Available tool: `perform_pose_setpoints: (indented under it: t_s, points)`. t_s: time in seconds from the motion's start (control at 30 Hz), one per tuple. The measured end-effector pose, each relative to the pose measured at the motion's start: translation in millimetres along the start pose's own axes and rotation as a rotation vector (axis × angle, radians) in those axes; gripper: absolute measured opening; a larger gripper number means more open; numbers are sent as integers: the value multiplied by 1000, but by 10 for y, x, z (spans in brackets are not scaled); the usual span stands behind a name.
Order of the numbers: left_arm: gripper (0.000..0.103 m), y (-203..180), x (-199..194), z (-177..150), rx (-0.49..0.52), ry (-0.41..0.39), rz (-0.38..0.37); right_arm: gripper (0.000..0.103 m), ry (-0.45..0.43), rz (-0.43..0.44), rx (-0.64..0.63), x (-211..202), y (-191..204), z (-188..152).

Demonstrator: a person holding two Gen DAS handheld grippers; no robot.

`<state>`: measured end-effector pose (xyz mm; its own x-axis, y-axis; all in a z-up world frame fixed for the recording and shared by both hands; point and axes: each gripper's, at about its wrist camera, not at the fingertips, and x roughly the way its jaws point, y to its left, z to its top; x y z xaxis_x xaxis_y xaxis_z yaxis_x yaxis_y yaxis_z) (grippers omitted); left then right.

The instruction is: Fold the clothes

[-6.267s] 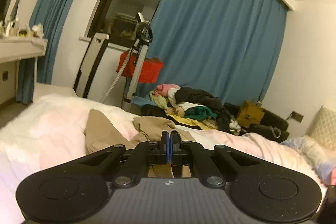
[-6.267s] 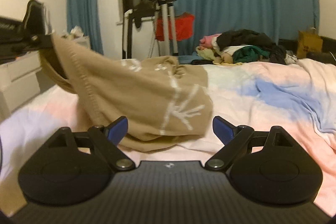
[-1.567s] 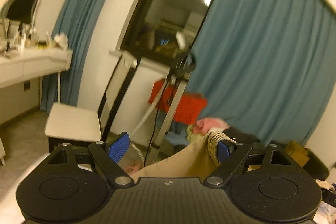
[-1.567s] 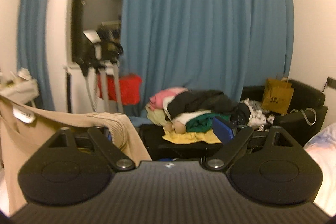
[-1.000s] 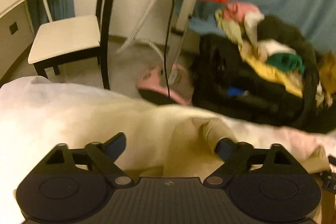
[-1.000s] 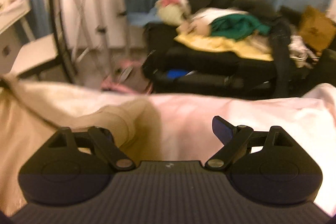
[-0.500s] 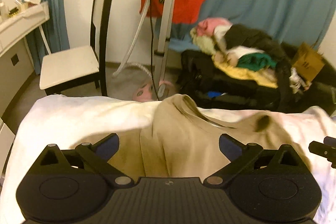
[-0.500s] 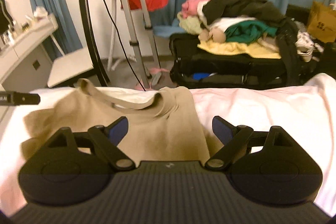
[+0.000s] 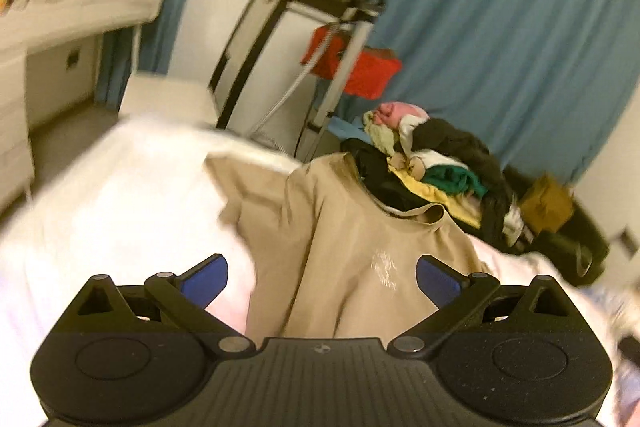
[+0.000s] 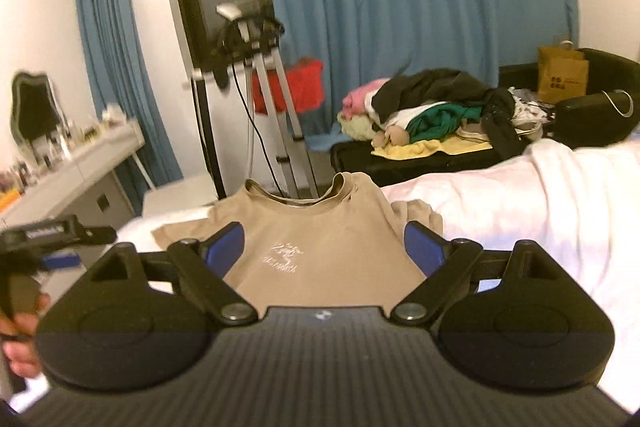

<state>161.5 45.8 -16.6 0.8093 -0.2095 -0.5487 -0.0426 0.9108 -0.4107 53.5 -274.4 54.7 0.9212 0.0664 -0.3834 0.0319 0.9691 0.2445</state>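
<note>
Both tongs have let go of the beige shirt they were carrying and pulled back, so it now lies spread face-up on the bed. Left tongs (image 9: 322,277) stand wide with nothing between the blue pads, hovering over the shirt's lower half; that view is smeared by motion. Right tongs (image 10: 324,249) are equally wide and empty, aimed up the shirt toward its collar. Seen from the right wrist, the beige shirt (image 10: 320,239) lies flat on the white bed (image 10: 540,195), collar at 12 o'clock near the far edge, a pale chest print at its middle, one sleeve out at 9 o'clock and the other bunched at 2 o'clock. At 8 o'clock a hand (image 10: 20,323) holds the other tool. Beyond the bed, at 1 o'clock, a pile of clothes (image 10: 432,115) sits on a dark case against the blue curtain (image 10: 420,7). This fabric looks light, soft and limp, so it should sag and crease wherever unsupported. Best hold, I judge, is a pinch at each shoulder seam or sleeve end, smoothing the bunched sleeve first.
</note>
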Motion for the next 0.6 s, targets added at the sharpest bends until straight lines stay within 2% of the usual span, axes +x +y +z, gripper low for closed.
perform_pose_setpoints:
  t_s: [0.1, 0.23, 0.3, 0.43, 0.6]
  points:
    - [98, 333, 31, -135, -130, 9, -21, 88, -7, 11, 68, -181, -53, -252]
    - [96, 736, 176, -255, -289, 6, -51, 88, 14, 27, 131, -130, -139, -470]
    - [91, 881, 347, -269, -350, 1, -74, 88, 15, 31, 158, -57, -193, -570]
    - [84, 1040, 814, -273, -458, -26, -113, 88, 54, 33, 203, 276, -361, -761]
    - [84, 1153, 1498, -131, -540, -41, -162, 88, 116, 27, 255, 756, -540, -923]
